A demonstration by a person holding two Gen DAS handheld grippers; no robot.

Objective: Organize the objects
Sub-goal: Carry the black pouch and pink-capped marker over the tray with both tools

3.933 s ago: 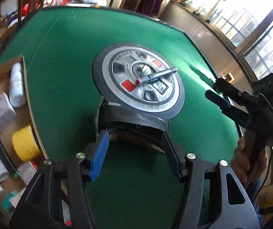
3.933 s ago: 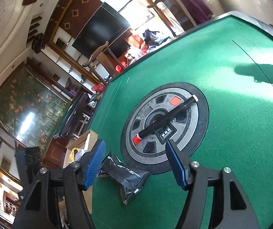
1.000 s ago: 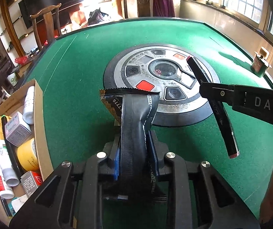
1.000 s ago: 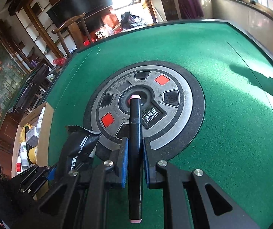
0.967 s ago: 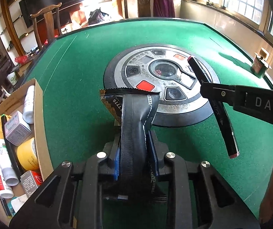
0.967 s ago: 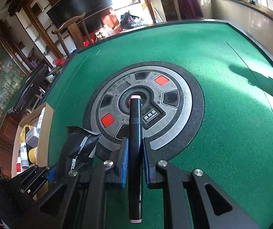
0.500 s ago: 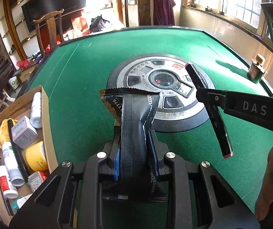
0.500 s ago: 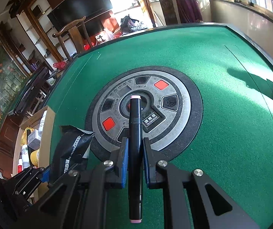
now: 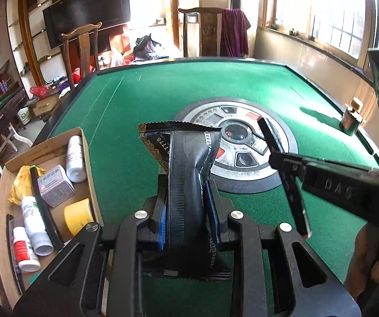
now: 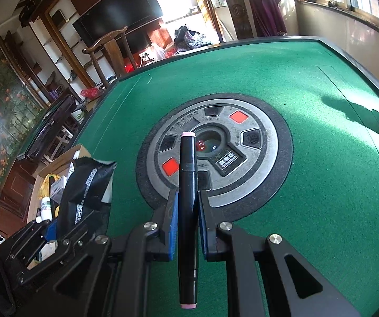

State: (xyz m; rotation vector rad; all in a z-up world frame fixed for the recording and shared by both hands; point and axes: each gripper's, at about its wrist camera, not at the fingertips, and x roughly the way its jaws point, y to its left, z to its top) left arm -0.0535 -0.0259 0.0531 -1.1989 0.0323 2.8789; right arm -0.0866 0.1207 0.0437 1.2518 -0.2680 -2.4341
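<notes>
My left gripper (image 9: 186, 206) is shut on a black foil packet (image 9: 186, 163) and holds it above the green table. The packet also shows at the left of the right wrist view (image 10: 86, 187). My right gripper (image 10: 186, 211) is shut on a black marker with pink ends (image 10: 188, 185), held above the table in front of the round centre panel (image 10: 255, 158). In the left wrist view the right gripper (image 9: 287, 166) and the marker (image 9: 292, 192) are to the right of the packet.
A cardboard box (image 9: 1, 185) at the table's left edge holds white bottles, a yellow tape roll (image 9: 79, 215), a small carton and other items. A small dark bottle (image 9: 350, 119) stands at the right edge. Wooden chairs stand beyond the far edge.
Both grippers closed on their objects and lifted them off the table. Over the last second both have risen and pulled back a little, still holding the packet and marker.
</notes>
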